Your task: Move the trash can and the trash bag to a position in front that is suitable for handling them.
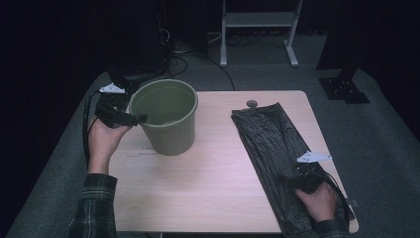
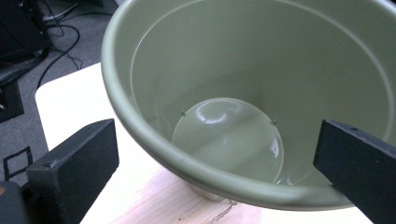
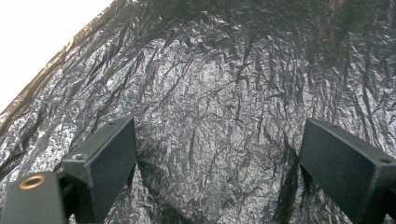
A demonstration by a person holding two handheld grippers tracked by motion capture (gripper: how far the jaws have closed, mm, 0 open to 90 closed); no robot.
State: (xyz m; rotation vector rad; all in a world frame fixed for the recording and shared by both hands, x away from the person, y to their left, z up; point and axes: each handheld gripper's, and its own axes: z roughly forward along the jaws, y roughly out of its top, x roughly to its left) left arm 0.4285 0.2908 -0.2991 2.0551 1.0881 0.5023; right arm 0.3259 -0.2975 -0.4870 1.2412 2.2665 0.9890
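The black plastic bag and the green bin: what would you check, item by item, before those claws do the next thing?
1. Right claw open wide enough to take the black plastic bag: ok, its jaws stand apart over the crinkled plastic.
2. Bag lying flat on the table: ok, though its near end hangs at the edge.
3. Right claw touching the bag: cannot tell.
4. Left claw placed at the green bin: ok, one jaw outside the rim, one over the inside.
5. Bin upright and empty: ok.
6. Left claw clamped on the rim: not ok, it is open.
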